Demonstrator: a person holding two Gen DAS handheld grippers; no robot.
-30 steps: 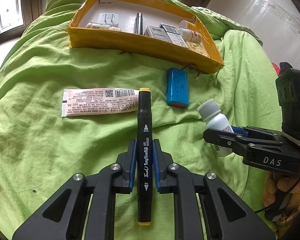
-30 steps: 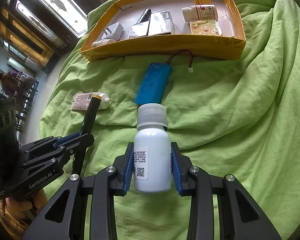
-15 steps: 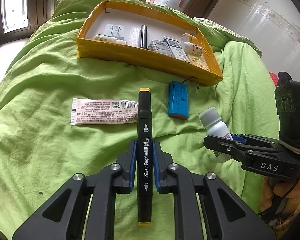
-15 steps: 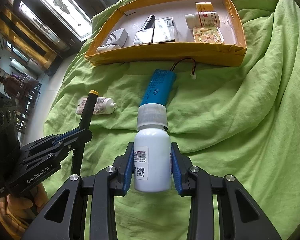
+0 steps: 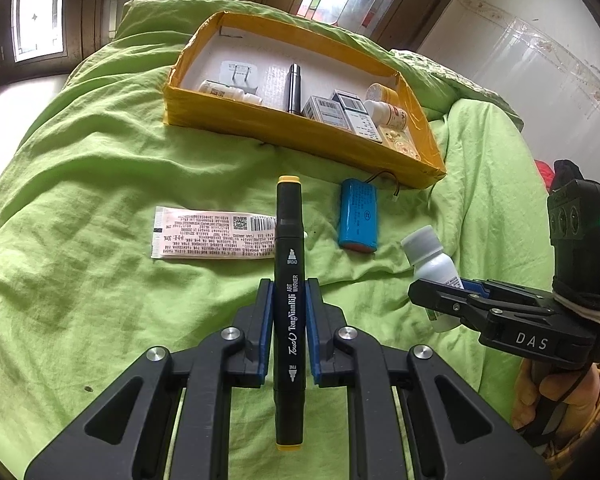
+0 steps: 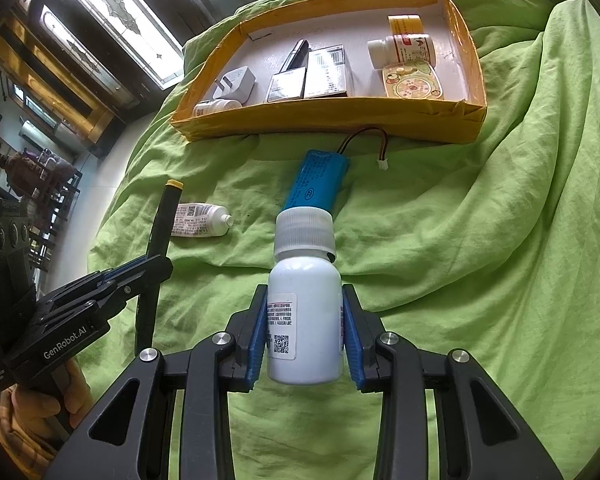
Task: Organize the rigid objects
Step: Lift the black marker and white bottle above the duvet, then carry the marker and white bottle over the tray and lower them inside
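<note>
Both pairs of jaws are clamped on a load: the left gripper (image 5: 287,320) pinches a black art marker (image 5: 287,280) lengthwise, and the right gripper (image 6: 304,336) squeezes a white bottle (image 6: 304,320), both above the green bedspread (image 6: 480,260). On the bedspread before the yellow tray (image 6: 332,120) lie a blue battery pack (image 6: 318,186) and a pink tube (image 5: 216,232), the battery just beside the tray's near wall.

Battery (image 5: 358,216) before tray (image 5: 300,136); tube (image 5: 216,233) left.

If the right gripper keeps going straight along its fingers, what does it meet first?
Probably the blue battery pack lying on the green bedspread, just beyond the cap of the white bottle it holds; the yellow tray lies farther on. Depth is uncertain.
</note>
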